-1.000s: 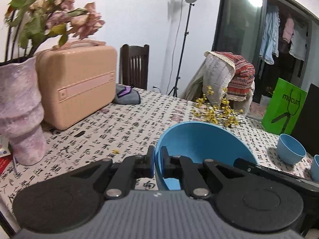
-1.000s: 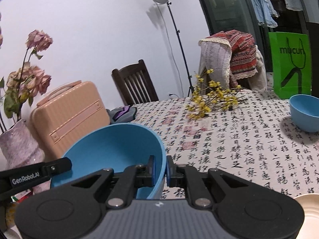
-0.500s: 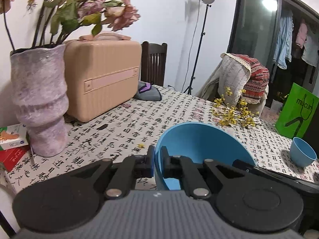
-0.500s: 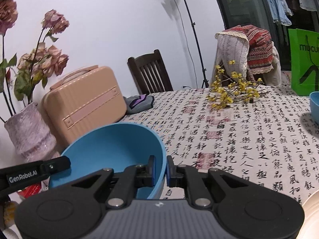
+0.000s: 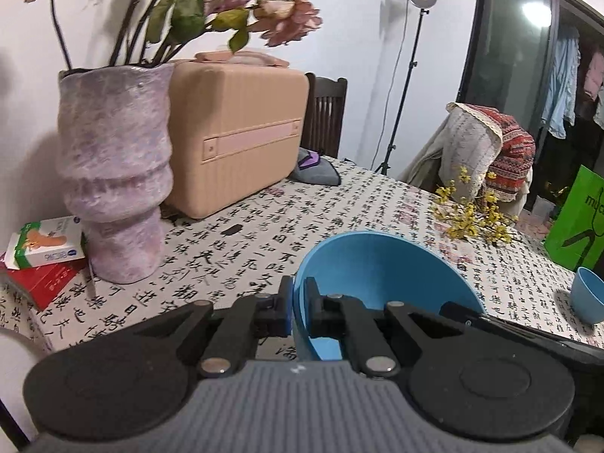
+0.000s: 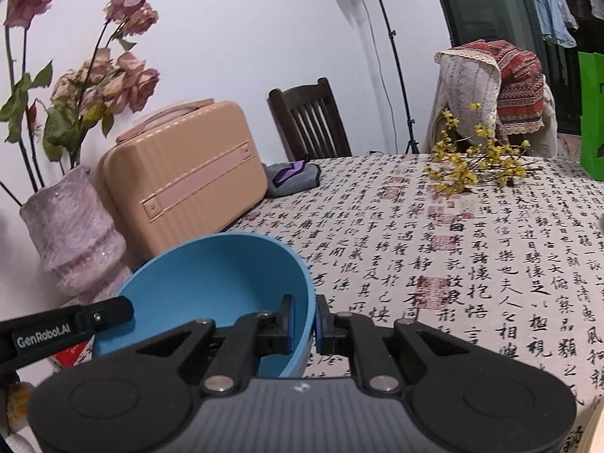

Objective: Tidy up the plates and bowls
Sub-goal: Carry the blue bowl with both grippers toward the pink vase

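Observation:
A big blue bowl [image 5: 377, 268] hangs above the patterned tablecloth, held from both sides. My left gripper [image 5: 298, 300] is shut on its left rim, one pad inside the wall and one outside. In the right wrist view the same blue bowl [image 6: 219, 283] shows with my right gripper [image 6: 304, 319] shut on its right rim. The left gripper's finger [image 6: 94, 319] reaches in from the lower left there, and the right gripper's finger [image 5: 490, 321] crosses behind the bowl in the left wrist view. A small blue bowl [image 5: 589, 298] stands on the table at the far right.
A purple-grey vase [image 5: 113, 177] with dried flowers stands close on the left, boxes [image 5: 45, 249] beside it. Behind it sits a peach suitcase [image 5: 234, 136], then a grey pouch [image 5: 317, 168]. Yellow flower sprigs [image 5: 475, 219], a green bag [image 5: 577, 219] and chairs lie farther back.
Both grippers have carried the big blue bowl leftwards; the vase and suitcase have come closer and larger in view, and the small blue bowl has slid off to the right.

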Tool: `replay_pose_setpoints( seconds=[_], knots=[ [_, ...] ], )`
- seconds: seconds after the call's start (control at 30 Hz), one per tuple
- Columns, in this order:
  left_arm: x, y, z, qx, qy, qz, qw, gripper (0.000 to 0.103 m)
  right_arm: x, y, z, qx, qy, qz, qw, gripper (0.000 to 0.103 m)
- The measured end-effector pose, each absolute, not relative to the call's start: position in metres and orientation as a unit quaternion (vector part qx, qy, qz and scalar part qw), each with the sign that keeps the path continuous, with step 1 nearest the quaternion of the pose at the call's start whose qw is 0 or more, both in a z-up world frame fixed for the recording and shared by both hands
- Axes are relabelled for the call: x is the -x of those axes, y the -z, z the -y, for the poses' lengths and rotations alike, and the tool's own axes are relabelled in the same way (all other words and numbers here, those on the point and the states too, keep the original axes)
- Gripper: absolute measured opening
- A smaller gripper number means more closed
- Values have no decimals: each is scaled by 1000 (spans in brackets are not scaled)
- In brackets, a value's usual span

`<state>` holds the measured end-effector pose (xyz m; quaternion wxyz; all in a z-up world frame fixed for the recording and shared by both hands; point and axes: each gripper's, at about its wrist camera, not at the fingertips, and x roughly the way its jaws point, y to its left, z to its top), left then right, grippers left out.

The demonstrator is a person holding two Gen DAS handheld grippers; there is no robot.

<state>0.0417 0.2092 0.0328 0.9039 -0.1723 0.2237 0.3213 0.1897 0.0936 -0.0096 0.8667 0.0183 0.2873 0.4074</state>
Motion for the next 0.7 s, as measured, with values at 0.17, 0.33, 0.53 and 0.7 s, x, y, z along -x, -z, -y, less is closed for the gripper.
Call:
replay_pose_setpoints(
  seconds=[0.17,0.33,0.53,0.7],
  knots=[
    [-35,-29,-216,178,-329,-226,899,6,-186,14,-103,-13,-415,-291,862,10],
    [-31,-24,-223,185,-334,-230,895,6,-183,19,-110,-8,-418,-294,859,10],
    [-27,-16,-230,195,-334,-236,892,6,-181,26,-118,1,-420,-300,856,10],
    [-27,-9,-233,196,-335,-242,889,6,-180,33,-123,6,-420,-304,855,10]
  ],
)
